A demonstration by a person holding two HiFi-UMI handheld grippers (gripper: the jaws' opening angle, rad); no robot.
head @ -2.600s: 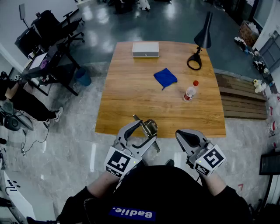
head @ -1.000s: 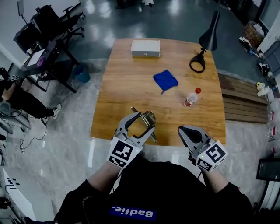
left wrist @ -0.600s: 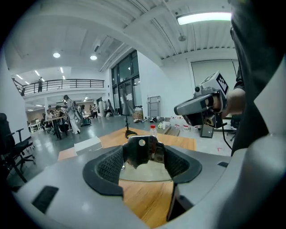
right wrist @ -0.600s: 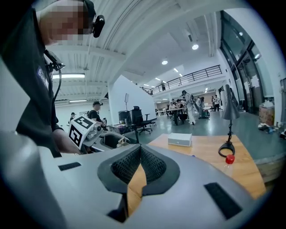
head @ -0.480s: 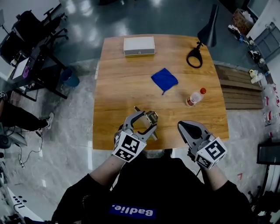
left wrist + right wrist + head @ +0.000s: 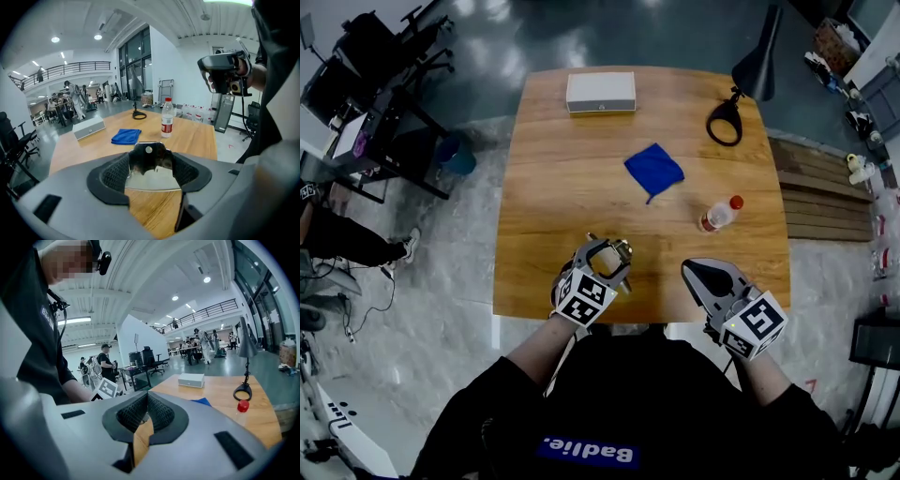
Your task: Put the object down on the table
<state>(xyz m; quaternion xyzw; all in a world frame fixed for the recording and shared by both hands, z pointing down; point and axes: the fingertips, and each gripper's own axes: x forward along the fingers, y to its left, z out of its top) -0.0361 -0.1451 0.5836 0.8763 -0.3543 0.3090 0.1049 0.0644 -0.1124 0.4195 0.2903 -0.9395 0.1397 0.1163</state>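
My left gripper (image 6: 612, 253) is shut on a shiny metal object (image 6: 622, 249) and holds it over the near edge of the wooden table (image 6: 572, 178). In the left gripper view the object (image 6: 149, 157) sits clamped between the two dark pads (image 6: 115, 173) of that gripper (image 6: 151, 169), a small round rivet near its top. My right gripper (image 6: 698, 274) hangs at the table's front right edge. Its jaws are shut with nothing between them, and its pads meet in the right gripper view (image 6: 146, 416).
On the table lie a blue cloth (image 6: 654, 171), a plastic bottle with a red cap (image 6: 717, 215), a white box (image 6: 600, 92) at the far edge and a black desk lamp (image 6: 727, 120) at the far right. Office chairs (image 6: 375, 56) stand left, wooden pallets (image 6: 825, 197) right.
My left gripper has moved forward and down from in front of the table's edge to over the tabletop, still shut on the metal object. The right gripper has barely moved.
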